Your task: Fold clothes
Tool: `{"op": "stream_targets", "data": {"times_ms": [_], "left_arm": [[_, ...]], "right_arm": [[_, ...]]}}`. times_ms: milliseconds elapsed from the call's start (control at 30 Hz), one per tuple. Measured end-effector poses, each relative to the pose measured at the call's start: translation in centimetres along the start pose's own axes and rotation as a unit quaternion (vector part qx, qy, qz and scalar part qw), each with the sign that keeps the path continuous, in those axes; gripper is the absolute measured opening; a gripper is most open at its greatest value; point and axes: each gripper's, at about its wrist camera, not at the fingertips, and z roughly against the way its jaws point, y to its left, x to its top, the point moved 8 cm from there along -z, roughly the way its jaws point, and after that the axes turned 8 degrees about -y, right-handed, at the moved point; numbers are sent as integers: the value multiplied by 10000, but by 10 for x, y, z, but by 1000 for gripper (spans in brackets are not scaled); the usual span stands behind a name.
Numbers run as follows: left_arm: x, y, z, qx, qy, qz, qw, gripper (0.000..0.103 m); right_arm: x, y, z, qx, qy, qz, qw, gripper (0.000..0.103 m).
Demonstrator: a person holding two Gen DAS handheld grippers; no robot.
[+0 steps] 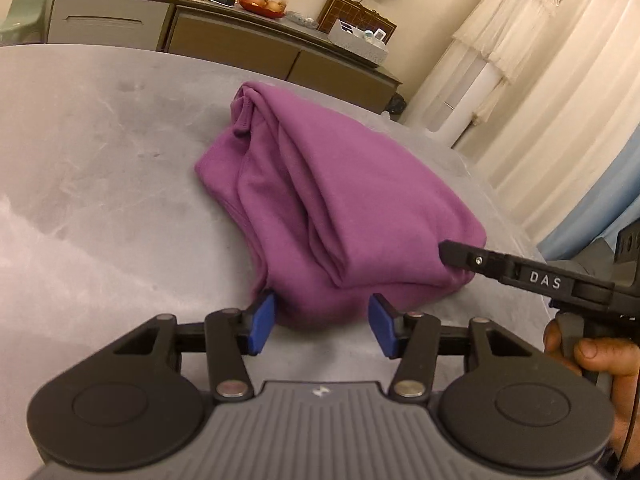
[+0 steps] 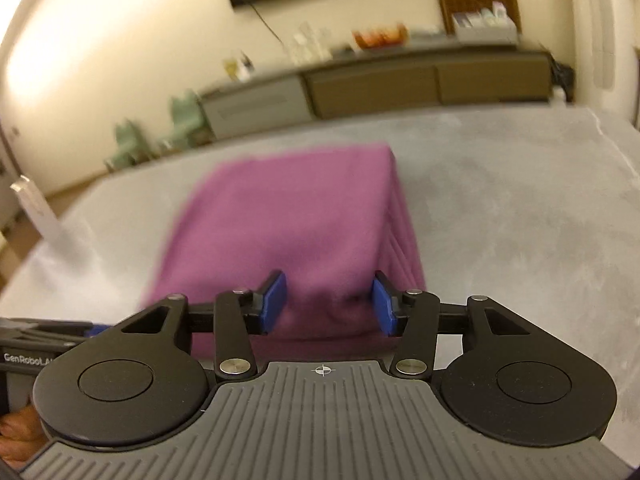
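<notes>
A purple garment lies folded into a thick bundle on the grey table. My left gripper is at its near edge, jaws apart, with the bulging fold between the blue pads; no squeeze on the cloth shows. From the right, one black finger of my right gripper reaches onto the bundle's right corner. In the right wrist view the garment is blurred, and my right gripper stands open over its near edge, the cloth lying loose between the pads.
Bare grey table surface surrounds the bundle. A low sideboard with glasses, a fruit bowl and boxes lines the far wall. White curtains hang at the right. A person's hand holds the right gripper's handle.
</notes>
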Motion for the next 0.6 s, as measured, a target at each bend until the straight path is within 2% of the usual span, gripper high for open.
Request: {"op": "stream_targets", "data": {"times_ms": [67,300,467,600], "left_arm": [[5,1,-4,10,49,34,10000,52],[18,-10,-31,501,70,-677,9964,54],[12,-30,-31,678,207,-904,9934,68],[2,-42,-30,742,222,-1138,9905,71]], "right_arm": [[-4,-6,0,-61,67,-78,9999,52],[-10,-11,-8,-264,-10,-35,9996,53],[-6,-20,-12,-446,-126,97,9989,53],[-4,-22,-12,-552,-187,218,9981,54]]}}
